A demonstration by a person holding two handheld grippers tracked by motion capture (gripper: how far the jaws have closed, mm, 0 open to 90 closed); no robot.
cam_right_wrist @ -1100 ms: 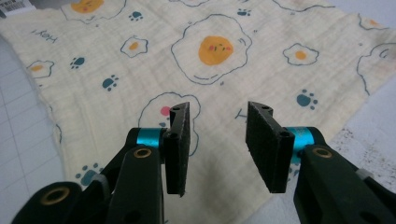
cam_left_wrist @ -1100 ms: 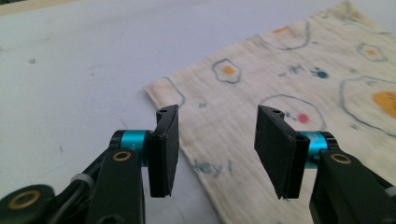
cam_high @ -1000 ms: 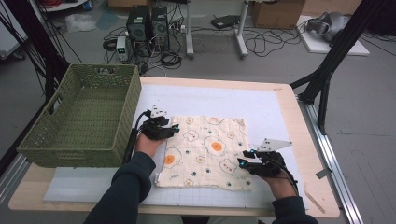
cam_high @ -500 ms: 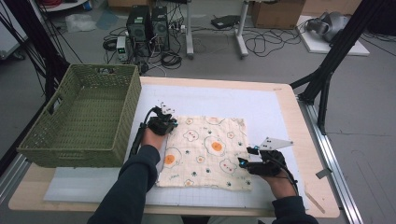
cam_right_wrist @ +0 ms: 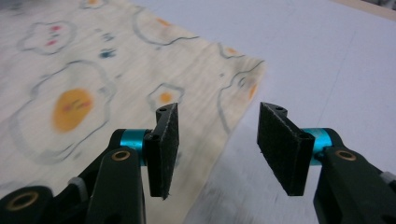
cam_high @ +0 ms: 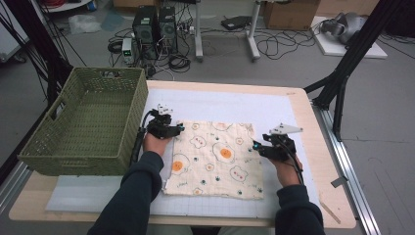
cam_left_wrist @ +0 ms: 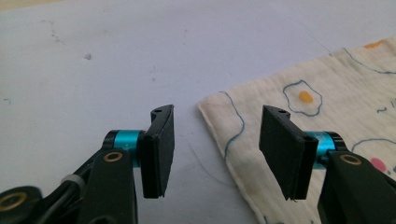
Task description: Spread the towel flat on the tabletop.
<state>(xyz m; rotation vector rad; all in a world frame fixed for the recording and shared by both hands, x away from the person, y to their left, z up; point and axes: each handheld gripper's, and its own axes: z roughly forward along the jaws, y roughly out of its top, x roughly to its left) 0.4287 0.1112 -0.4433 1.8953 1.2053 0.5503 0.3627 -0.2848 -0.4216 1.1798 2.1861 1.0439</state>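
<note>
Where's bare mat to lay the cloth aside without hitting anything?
Free: the mat strip between the cloth's far edge and the table's far edge, and the strip right of the right hand-held gripper. Crowded: the gap between cloth and basket, taken by the left hand-held gripper.

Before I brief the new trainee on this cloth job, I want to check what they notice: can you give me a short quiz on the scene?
1. True or false: the left gripper is clamped on the cloth.
2. What lies beside the cloth on the person's left: A) a green woven basket, B) a metal tray, C) a cardboard box?
3. Which edge of the cloth does the right gripper straddle in its own view: a patterned middle fold or an outer edge next to the bare mat?

Key: 1 false, its jaws stand open at a corner. 2 A. 3 an outer edge.
</note>
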